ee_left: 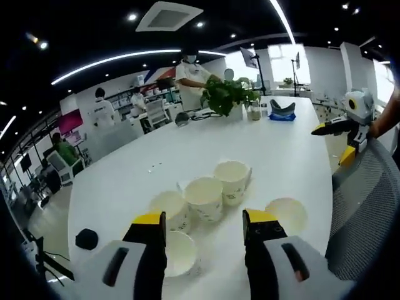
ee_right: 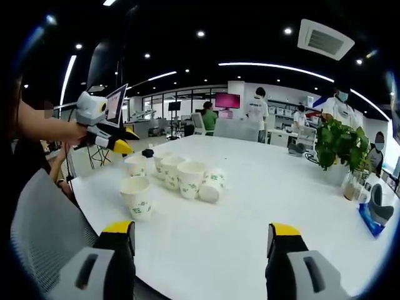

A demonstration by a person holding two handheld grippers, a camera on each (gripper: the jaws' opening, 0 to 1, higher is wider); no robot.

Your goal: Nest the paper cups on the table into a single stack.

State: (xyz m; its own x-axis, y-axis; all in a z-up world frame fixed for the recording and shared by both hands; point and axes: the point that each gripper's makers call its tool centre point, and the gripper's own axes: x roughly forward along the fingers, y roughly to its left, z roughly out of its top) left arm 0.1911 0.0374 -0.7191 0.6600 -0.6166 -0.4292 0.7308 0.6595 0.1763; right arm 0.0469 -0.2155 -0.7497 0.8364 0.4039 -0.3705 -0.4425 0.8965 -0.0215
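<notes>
1. The paper cups [ee_left: 204, 199] stand loose in a cluster on the white bench [ee_left: 206, 150].
2. The left gripper [ee_left: 205, 230] is nearest, fingers released and holding nothing, with the cups directly ahead.
3. The right gripper [ee_right: 204, 239], also released, is well apart from them.

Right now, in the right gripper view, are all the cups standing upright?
No: one paper cup lies tipped on its side on the table, its mouth facing the camera, while the others stand upright.
</notes>
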